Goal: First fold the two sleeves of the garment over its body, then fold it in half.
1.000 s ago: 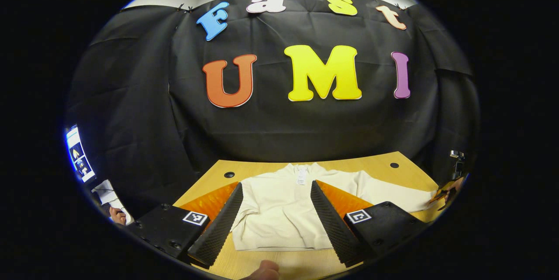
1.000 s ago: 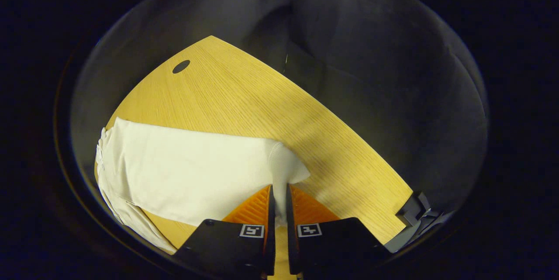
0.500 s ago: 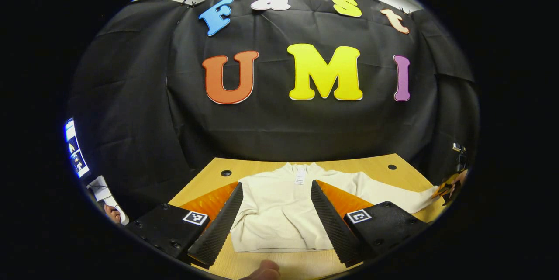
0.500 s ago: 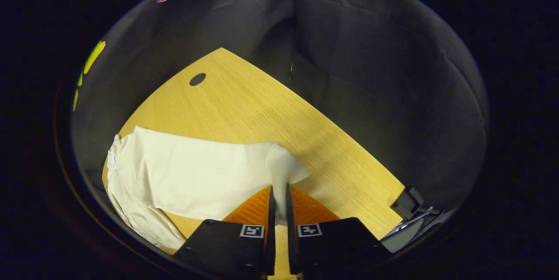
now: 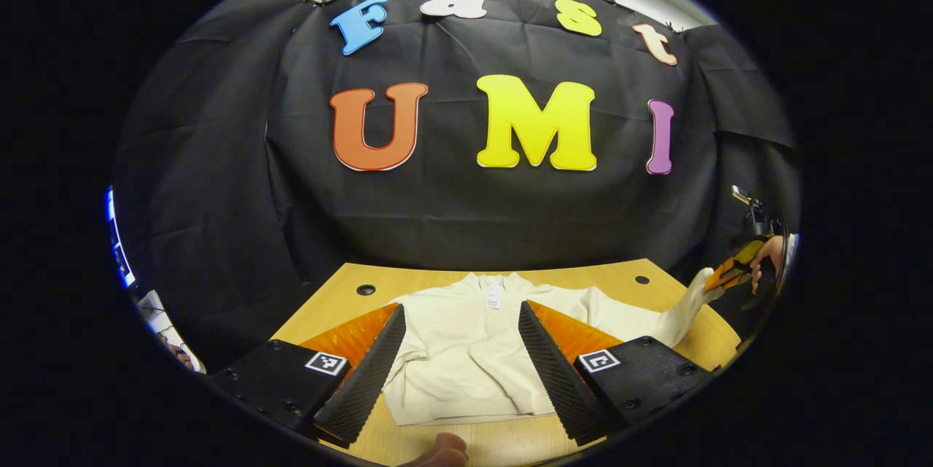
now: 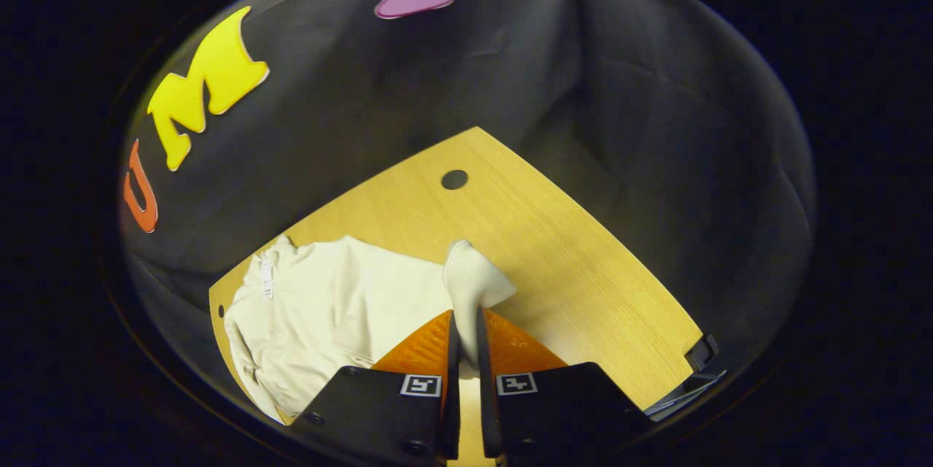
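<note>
Garment (image 5: 466, 350) spread flat, cream, on the wooden table (image 5: 342, 299), collar toward the far wall, one sleeve already folded across the left of the body. Right sleeve cuff (image 6: 470, 285) lifted off the table and pinched between the pressed-together fingers of the right gripper (image 6: 465, 339), seen far right with its hand (image 5: 765, 252). Left gripper (image 5: 459, 339) spread wide, hovering above the near hem, holding nothing.

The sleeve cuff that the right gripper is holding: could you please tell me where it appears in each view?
Left gripper view: the cuff is far right, lifted off the table.
Right gripper view: low centre, pinched by the right gripper.
Shared landmark: the garment's neck label.
</note>
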